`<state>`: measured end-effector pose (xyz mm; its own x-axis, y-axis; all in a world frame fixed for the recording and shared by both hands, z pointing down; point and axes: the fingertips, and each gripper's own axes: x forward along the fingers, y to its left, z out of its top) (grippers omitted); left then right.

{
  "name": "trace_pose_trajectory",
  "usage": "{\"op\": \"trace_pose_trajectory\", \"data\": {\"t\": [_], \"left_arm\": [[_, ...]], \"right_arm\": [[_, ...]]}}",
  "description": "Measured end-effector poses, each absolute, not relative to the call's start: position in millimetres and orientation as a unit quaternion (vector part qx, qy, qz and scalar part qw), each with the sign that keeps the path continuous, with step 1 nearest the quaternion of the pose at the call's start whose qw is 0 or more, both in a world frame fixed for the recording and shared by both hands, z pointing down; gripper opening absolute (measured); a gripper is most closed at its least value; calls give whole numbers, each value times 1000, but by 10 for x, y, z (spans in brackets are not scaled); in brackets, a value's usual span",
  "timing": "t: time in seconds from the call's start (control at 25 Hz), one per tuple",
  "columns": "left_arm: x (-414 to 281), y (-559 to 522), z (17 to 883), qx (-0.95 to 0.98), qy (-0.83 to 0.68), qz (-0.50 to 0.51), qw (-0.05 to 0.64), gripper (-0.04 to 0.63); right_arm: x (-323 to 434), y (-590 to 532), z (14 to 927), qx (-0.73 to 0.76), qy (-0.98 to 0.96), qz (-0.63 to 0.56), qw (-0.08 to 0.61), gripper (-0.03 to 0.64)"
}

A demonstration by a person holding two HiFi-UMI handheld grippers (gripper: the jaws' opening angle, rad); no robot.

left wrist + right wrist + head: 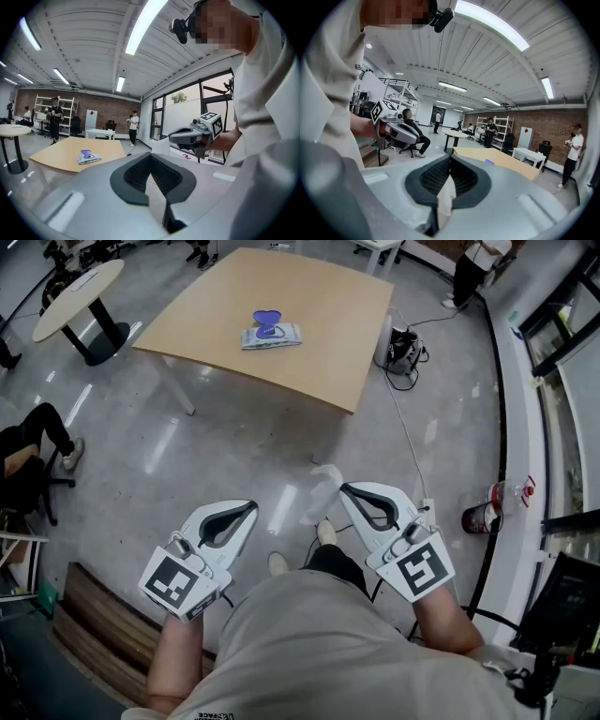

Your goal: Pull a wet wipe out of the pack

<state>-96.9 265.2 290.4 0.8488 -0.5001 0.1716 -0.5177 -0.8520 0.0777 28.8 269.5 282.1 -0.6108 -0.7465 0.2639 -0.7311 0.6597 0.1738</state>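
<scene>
**Wipe is out, but the hold looks slight**

My right tool (347,488) is clamped on the wet wipe (322,491), which hangs over the floor (234,446), well apart from the pack (272,334) on the desk (328,362). My left tool (251,508) is closed on nothing. I judge the pinch thin: a jerk or loosened jaws could drop the damp sheet.

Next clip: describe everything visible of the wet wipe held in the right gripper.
The wet wipe is a thin, white, slightly see-through sheet, crumpled and limp. One end is pinched between the shut jaws of the right gripper; the rest sticks out past the tips, in the air above the grey floor. It is clear of the pack, which lies far off on the wooden table. Nothing else touches it.
</scene>
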Motion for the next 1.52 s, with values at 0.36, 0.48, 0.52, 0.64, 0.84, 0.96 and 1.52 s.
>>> {"op": "trace_pose_trajectory", "data": {"t": [0.36,0.48,0.52,0.64,0.84,0.96,1.52], "left_arm": [[-880,2655,2973,960,-261,81,64,5],[-902,2728,2981,961,-257,82,62,5],[-933,2772,2978,961,-256,82,62,5],[-966,2858,2982,962,-251,84,65,5],[-883,2713,2992,962,-251,89,69,5],[-835,2683,3004,961,-251,91,72,5],[-689,2709,3099,962,-246,94,73,5]], "right_arm": [[321,2686,2850,406,-901,-29,150,3],[269,2781,2859,406,-900,-33,154,3],[230,2827,2861,405,-900,-33,155,3],[154,2891,2832,405,-901,-41,153,3],[201,2735,2853,400,-902,-34,160,3],[230,2710,2852,395,-904,-37,160,3],[311,2753,2895,393,-906,-44,152,3]]}}
